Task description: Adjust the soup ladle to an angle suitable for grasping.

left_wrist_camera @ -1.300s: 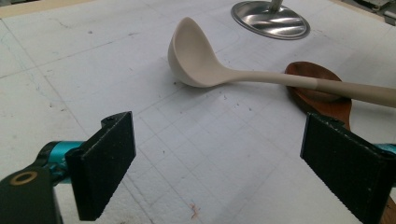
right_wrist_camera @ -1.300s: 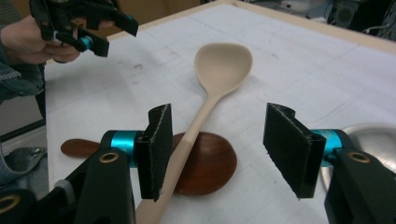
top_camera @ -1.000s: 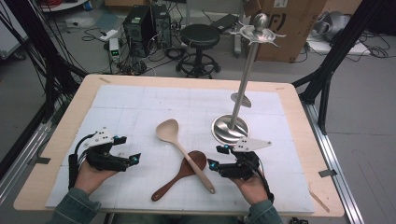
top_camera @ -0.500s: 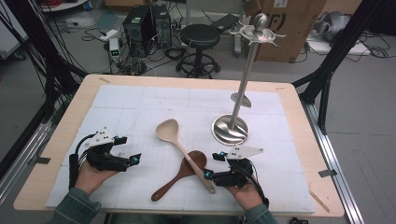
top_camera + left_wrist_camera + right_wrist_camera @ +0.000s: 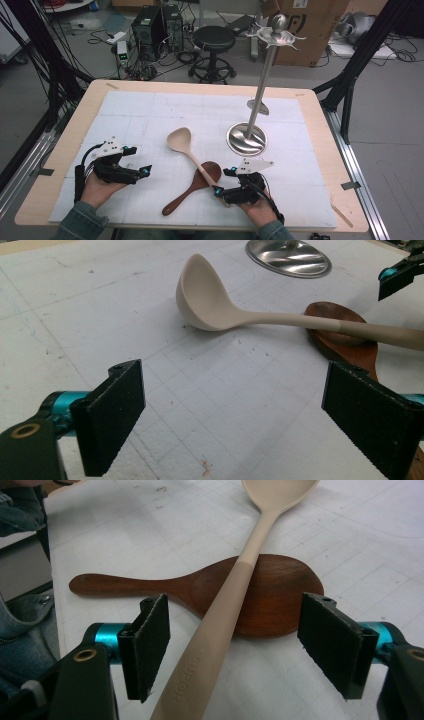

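Right gripper view: my right gripper has just been opening, jaws wide astride the beige ladle handle, untouched. Ladle lies across the brown spoon. Likely light, stiff, smooth; grip mid-handle. Left gripper wide, empty.

Even, diffuse overhead light; the white table sheet reads bright, nearly washed out. Shadows soft and short: a faint one under the pale ladle ahead of the left gripper. Mild glare on the steel stand base. High view is soft and low in detail. Between the right gripper pads, the ladle handle blurs at close range.
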`<act>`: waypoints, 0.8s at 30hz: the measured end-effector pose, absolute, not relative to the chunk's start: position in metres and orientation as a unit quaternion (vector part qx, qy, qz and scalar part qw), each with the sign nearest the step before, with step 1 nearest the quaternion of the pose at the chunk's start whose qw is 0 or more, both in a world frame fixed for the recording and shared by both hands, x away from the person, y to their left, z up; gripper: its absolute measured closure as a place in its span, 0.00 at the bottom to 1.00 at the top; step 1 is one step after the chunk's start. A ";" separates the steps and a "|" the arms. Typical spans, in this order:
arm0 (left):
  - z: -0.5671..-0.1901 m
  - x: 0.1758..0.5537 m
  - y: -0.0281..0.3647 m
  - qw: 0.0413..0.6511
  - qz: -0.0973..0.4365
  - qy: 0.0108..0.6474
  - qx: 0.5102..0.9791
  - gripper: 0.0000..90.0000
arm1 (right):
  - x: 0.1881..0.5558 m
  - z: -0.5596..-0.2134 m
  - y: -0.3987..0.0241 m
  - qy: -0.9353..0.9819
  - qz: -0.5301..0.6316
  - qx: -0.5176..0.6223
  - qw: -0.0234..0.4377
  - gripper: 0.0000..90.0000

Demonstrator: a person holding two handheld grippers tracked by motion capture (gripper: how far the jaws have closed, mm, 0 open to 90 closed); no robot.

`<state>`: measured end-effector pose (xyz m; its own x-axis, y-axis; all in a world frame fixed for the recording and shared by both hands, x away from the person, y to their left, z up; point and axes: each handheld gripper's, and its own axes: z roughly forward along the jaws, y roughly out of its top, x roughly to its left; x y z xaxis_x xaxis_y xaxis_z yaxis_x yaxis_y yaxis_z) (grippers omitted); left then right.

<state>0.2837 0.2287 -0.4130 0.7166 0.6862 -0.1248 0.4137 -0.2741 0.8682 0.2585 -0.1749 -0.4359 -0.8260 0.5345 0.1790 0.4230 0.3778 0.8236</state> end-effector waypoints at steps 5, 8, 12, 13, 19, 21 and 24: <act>-0.413 0.284 0.228 0.490 0.138 0.349 0.787 0.12 | 0.259 -0.440 -0.172 0.833 0.468 0.289 0.053 0.31; -0.413 0.284 0.228 0.489 0.137 0.348 0.788 0.12 | 0.259 -0.442 -0.170 0.836 0.464 0.286 0.052 0.31; -0.413 0.284 0.228 0.489 0.137 0.348 0.788 0.12 | 0.258 -0.443 -0.167 0.840 0.460 0.283 0.049 0.31; -0.413 0.283 0.228 0.489 0.137 0.348 0.788 0.12 | 0.258 -0.443 -0.167 0.842 0.458 0.282 0.050 0.31; -0.414 0.283 0.227 0.488 0.138 0.348 0.789 0.12 | 0.258 -0.446 -0.163 0.850 0.445 0.277 0.049 0.32; -0.414 0.283 0.227 0.487 0.138 0.348 0.789 0.12 | 0.257 -0.447 -0.162 0.854 0.440 0.275 0.050 0.33; -0.414 0.283 0.227 0.487 0.138 0.347 0.789 0.12 | 0.258 -0.447 -0.161 0.860 0.429 0.271 0.055 0.36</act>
